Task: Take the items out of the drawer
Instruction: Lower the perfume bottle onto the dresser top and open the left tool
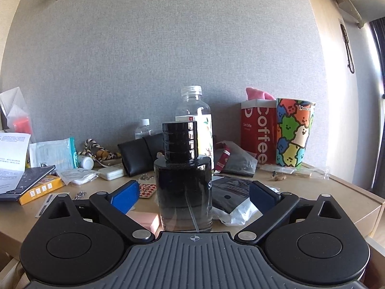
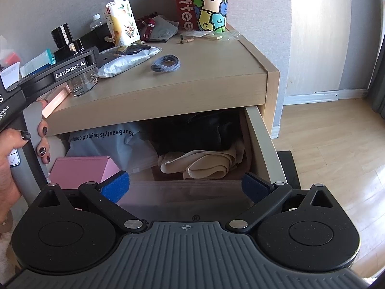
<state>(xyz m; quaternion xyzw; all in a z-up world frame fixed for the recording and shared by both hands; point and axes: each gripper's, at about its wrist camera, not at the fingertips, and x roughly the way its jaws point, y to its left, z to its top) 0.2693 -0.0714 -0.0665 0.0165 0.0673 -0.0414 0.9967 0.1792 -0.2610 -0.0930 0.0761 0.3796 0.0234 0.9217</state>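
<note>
A dark glass perfume bottle (image 1: 184, 185) with a ribbed black cap stands upright on the nightstand top (image 2: 216, 72). My left gripper (image 1: 192, 196) is open around it, with a gap between each blue pad and the glass. In the right wrist view, the same bottle (image 2: 61, 36) shows behind the left gripper's housing, which a hand (image 2: 14, 154) holds. My right gripper (image 2: 185, 185) hangs open and empty over the pulled-out drawer (image 2: 262, 142). Inside lie a pink box (image 2: 79, 168), a blue-grey plastic bag (image 2: 108, 139), black cloth (image 2: 192, 132) and folded beige cloth (image 2: 207, 163).
The nightstand top is cluttered: a clear drink bottle (image 1: 193, 110), a red coffee bag (image 1: 258, 130), a colourful cartoon cup (image 1: 294, 132), a black pouch (image 1: 138, 154), a white plastic packet (image 2: 125, 59) and a grey hair tie (image 2: 166, 63). Wooden floor (image 2: 336, 144) lies to the right.
</note>
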